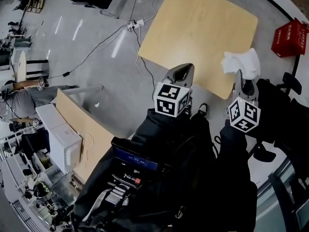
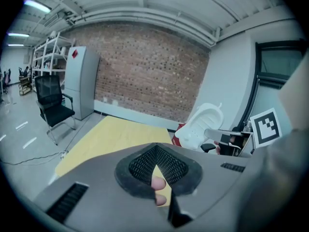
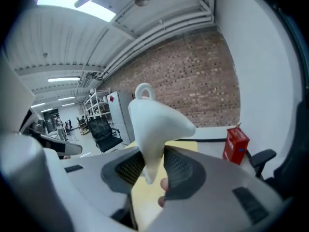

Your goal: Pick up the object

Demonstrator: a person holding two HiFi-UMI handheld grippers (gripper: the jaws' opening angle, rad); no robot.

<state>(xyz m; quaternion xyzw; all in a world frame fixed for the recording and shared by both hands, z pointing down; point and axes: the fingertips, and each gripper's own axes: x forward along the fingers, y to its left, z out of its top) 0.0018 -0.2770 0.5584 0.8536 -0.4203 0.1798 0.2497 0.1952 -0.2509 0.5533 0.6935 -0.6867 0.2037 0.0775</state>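
Right hand-held gripper (image 3: pixel 149 169) grips unidentifiable white object (image 3: pixel 157 122).

- Table (image 1: pixel 198 33): a light wooden top with rounded corners. It lies just ahead of the left gripper (image 1: pixel 179 74) and ahead and to the left of the right gripper (image 1: pixel 241 79).
- Floor (image 1: pixel 96 52): grey and glossy, all round the table.
- Cables (image 1: pixel 104 38): dark lines on the floor, to the left of the left gripper, running to a white power strip (image 1: pixel 133 25) by the table's left edge.
- Red crate (image 1: pixel 288 36): on the floor, beyond the right gripper and to its right, near the table.
- Black office chair (image 2: pixel 55 108): on the floor, far ahead of the left gripper and to its left.
- Second wooden desk (image 1: pixel 82 127): behind the left gripper and to its left.
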